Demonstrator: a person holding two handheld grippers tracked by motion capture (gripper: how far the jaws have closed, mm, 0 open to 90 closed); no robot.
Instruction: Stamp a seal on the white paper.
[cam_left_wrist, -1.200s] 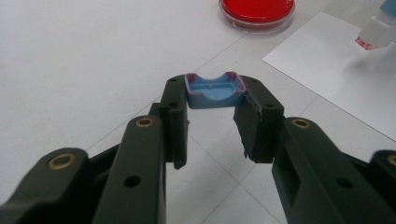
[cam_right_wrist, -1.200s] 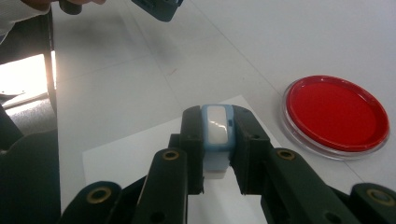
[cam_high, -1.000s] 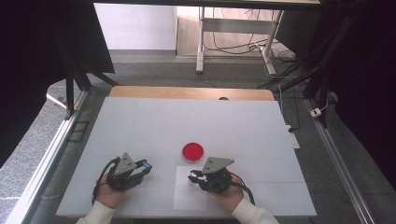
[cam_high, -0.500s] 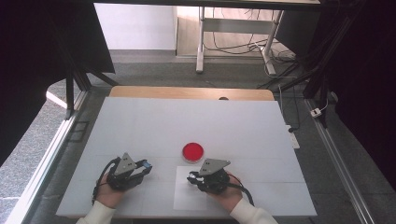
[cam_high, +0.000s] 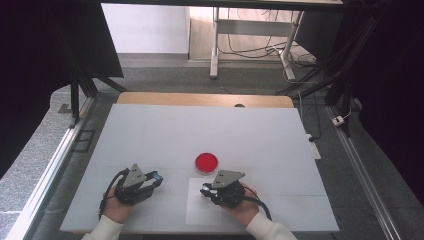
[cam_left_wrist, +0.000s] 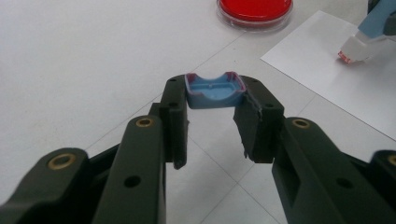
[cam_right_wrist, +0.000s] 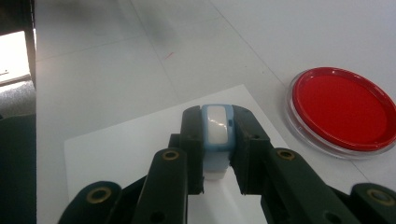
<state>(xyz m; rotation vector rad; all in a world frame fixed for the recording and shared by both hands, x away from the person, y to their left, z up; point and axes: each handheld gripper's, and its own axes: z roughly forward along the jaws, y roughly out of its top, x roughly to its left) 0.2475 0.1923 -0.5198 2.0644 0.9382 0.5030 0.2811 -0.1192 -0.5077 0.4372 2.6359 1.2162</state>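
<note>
Blue cap (cam_left_wrist: 213, 90) pinched in left gripper (cam_left_wrist: 211, 121) | right gripper (cam_right_wrist: 216, 140) squeezes blue stamp (cam_right_wrist: 217, 135) over white paper (cam_right_wrist: 135, 140) | red dish (cam_right_wrist: 344, 111) at 2 o'clock of stamp | step: stamp uncapped | next, I think: press down straight on paper

white table (cam_high: 165, 135) bears red dish (cam_high: 206, 161), paper sheet (cam_high: 197, 212).
</note>
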